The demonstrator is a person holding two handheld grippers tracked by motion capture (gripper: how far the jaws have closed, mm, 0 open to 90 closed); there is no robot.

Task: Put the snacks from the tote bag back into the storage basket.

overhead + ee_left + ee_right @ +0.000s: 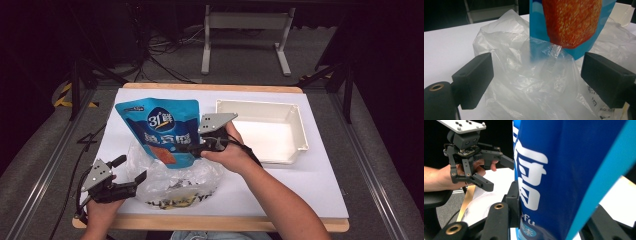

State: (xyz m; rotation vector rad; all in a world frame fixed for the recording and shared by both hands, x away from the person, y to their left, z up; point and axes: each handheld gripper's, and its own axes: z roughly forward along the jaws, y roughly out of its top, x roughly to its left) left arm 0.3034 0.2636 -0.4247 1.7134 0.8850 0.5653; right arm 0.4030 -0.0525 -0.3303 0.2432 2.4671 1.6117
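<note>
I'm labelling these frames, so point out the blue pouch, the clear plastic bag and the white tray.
blue pouch [159, 125], high view, printed front.
clear plastic bag [524, 85], left gripper view, crumpled middle.
white tray [298, 131], high view, right wall.

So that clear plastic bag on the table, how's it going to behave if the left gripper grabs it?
The clear plastic bag looks thin and crumpled, so it would probably fold and collapse, not hold shape. It likely weighs very little. With the blue pouch partly in it, held by the right gripper, a pull from the open left gripper may drag the film along.

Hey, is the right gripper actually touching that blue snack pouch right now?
Touching. In the right gripper view, the right gripper has its black fingers pressed against the glossy blue foil snack pouch; the high view shows it gripping the pouch's edge.
</note>
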